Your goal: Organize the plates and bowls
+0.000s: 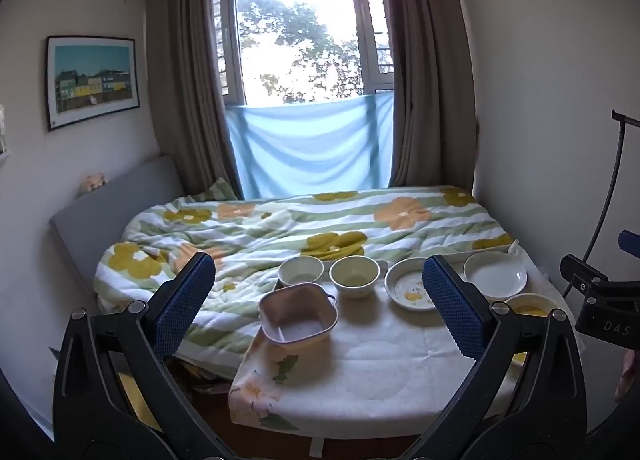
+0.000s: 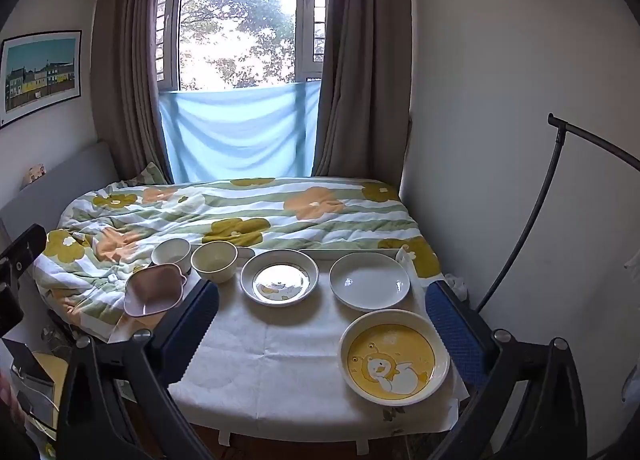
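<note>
While both grippers hang back over the near edge of the cloth-covered table (image 2: 280,360), nothing is grasped: your left gripper (image 1: 320,300) and right gripper (image 2: 322,320) both have their fingers spread wide and empty. The dishes look sorted by kind, perhaps ready for stacking. Bowls sit left: the pink square bowl (image 1: 298,314), a white bowl (image 1: 301,270) and a cream bowl (image 1: 355,274) behind it. Plates sit right: a small duck-print plate (image 2: 279,277), a plain white plate (image 2: 370,280) and the yellow duck plate (image 2: 393,356). That yellow plate lies nearest, just inside your right gripper's right finger; the pink bowl sits between the left gripper's fingers, ahead of them.
</note>
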Demonstrator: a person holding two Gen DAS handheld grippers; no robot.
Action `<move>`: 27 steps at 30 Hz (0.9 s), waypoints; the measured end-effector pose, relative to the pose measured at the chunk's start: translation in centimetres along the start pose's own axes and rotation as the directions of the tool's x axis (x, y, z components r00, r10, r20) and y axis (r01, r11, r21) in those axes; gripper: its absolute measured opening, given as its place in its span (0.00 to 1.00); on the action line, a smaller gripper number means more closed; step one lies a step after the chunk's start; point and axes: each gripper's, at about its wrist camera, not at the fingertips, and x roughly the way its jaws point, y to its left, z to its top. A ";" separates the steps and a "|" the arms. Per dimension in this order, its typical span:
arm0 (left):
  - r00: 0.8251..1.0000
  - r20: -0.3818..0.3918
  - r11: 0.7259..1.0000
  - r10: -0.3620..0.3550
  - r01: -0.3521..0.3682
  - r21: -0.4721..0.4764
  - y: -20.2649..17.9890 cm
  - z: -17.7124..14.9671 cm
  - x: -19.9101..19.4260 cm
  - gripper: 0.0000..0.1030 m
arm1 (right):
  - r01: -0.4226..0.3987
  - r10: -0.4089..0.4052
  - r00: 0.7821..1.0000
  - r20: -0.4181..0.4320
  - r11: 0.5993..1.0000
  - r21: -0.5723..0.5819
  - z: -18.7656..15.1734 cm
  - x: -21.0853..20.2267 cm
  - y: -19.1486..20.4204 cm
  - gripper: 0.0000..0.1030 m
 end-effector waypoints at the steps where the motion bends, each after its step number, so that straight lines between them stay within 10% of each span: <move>1: 1.000 0.001 1.000 0.000 0.000 0.000 0.0 -0.1 0.0 1.00 | 0.003 -0.003 1.000 -0.003 1.000 -0.001 0.0 0.2 0.2 1.00; 27: 1.000 0.008 1.000 -0.020 0.021 -0.010 0.5 0.4 0.7 1.00 | 0.010 -0.010 1.000 -0.013 1.000 0.001 0.8 0.7 0.8 1.00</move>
